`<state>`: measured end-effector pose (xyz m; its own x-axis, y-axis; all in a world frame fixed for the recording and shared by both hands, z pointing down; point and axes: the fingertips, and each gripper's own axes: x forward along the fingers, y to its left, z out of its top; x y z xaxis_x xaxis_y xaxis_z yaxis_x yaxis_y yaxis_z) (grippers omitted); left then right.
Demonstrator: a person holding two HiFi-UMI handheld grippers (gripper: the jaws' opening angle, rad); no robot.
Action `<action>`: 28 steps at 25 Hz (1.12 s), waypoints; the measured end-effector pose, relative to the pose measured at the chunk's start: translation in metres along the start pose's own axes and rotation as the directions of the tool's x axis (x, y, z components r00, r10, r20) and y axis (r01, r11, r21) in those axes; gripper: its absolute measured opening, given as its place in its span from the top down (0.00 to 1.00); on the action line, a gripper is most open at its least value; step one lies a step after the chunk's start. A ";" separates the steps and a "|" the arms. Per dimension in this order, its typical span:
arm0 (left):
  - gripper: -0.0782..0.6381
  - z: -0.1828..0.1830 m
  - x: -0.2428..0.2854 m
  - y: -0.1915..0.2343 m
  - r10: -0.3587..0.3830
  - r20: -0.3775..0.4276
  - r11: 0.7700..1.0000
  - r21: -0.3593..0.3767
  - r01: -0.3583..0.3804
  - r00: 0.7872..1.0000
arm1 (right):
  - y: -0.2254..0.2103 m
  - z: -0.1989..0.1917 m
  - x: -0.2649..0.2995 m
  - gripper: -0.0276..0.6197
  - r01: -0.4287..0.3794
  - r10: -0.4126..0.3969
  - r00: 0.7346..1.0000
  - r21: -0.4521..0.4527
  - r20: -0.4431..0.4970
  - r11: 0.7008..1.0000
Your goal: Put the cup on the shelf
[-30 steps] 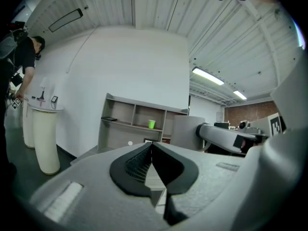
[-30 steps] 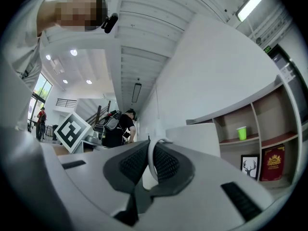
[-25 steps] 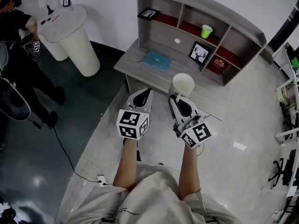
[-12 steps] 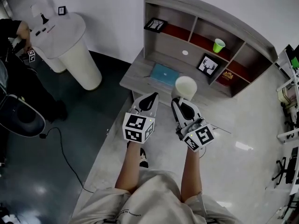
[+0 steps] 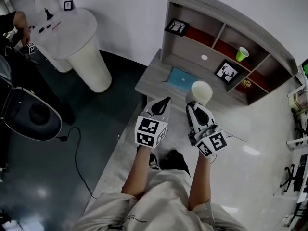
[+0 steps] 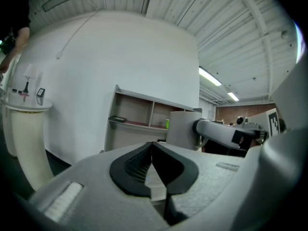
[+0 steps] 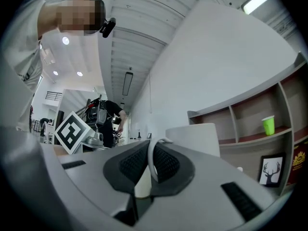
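Grey shelf unit [image 5: 185, 52] stands beyond your tongs: right tongs [image 5: 193, 106] clamp the white cup [image 5: 201, 91] by its handle, left tongs [image 5: 165, 101] alongside pressed together, empty.

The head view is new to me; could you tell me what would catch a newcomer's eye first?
The white cup stands out, held by its handle in the right gripper in front of the grey shelf. Beside it the left gripper is shut and empty. A bright green cup sits in one of the shelf's compartments.
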<state>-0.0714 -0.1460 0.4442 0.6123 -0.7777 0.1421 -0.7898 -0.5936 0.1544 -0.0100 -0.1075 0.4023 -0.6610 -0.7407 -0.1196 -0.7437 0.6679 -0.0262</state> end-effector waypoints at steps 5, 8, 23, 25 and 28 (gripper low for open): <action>0.88 -0.007 -0.010 0.028 0.025 -0.012 0.999 -0.021 -0.026 1.000 | 0.000 -0.008 0.021 0.91 -0.005 0.005 1.000 -0.012 -0.021 1.000; 0.88 -0.007 -0.019 0.052 0.069 -0.014 0.997 -0.035 -0.069 0.998 | -0.005 -0.013 0.038 0.91 -0.016 0.016 1.000 0.009 -0.014 1.000; 0.88 0.014 -0.020 0.119 0.171 0.013 0.985 -0.015 -0.171 0.985 | -0.025 -0.011 0.111 0.91 -0.074 0.074 0.997 0.036 0.017 0.997; 0.88 0.021 -0.010 0.128 0.171 0.014 0.985 -0.011 -0.171 0.985 | -0.034 -0.010 0.124 0.91 -0.078 0.077 0.997 0.043 0.021 0.996; 0.88 0.034 0.012 0.140 0.161 0.018 0.987 -0.004 -0.161 0.987 | -0.051 -0.004 0.144 0.91 -0.082 0.081 0.996 0.041 0.027 0.996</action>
<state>-0.1760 -0.2455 0.4344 0.4764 -0.8669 0.1470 -0.8779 -0.4598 0.1335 -0.0682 -0.2486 0.3905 -0.7164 -0.6817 -0.1482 -0.6820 0.7291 -0.0570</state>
